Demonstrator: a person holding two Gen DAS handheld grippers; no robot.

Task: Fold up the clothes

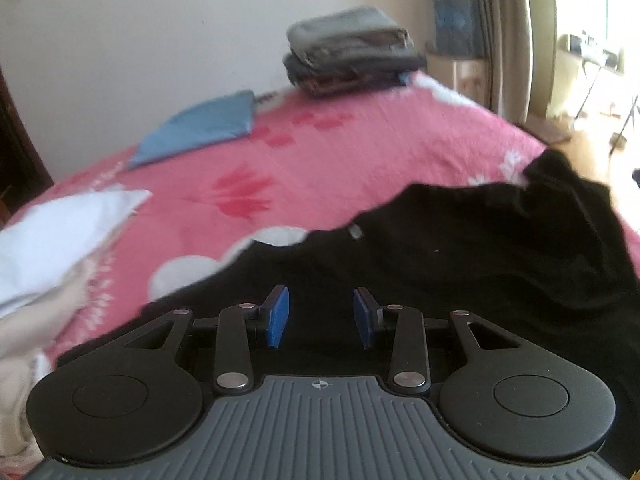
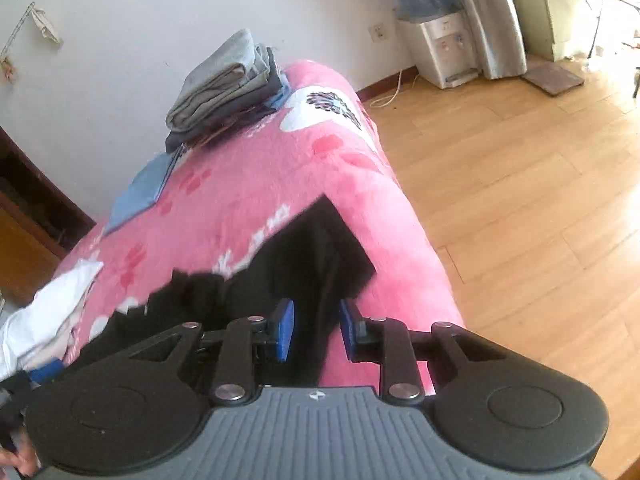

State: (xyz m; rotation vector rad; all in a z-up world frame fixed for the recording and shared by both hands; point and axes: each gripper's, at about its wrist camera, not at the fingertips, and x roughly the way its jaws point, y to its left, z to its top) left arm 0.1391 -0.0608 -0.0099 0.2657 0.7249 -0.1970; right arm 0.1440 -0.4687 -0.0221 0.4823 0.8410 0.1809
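From the left wrist, the black garment (image 1: 460, 248) lies spread over the near part of the pink bed (image 1: 360, 152), presumably laid out for folding; the left tool (image 1: 321, 317) hovers above it, pads apart, pinching nothing. The folded stack (image 1: 352, 54) sits at the bed's far edge by the wall. The right wrist adds the bed's side edge and wooden floor (image 2: 520, 200): the garment (image 2: 312, 256) reaches that edge, a fold of it standing between the right tool's (image 2: 316, 330) spread, unpressed pads.

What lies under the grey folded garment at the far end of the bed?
Under the grey folded garment sit darker folded clothes, stacked on the pink bedspread. A blue edge peeks out at the stack's base. How many pieces are stacked cannot be seen.
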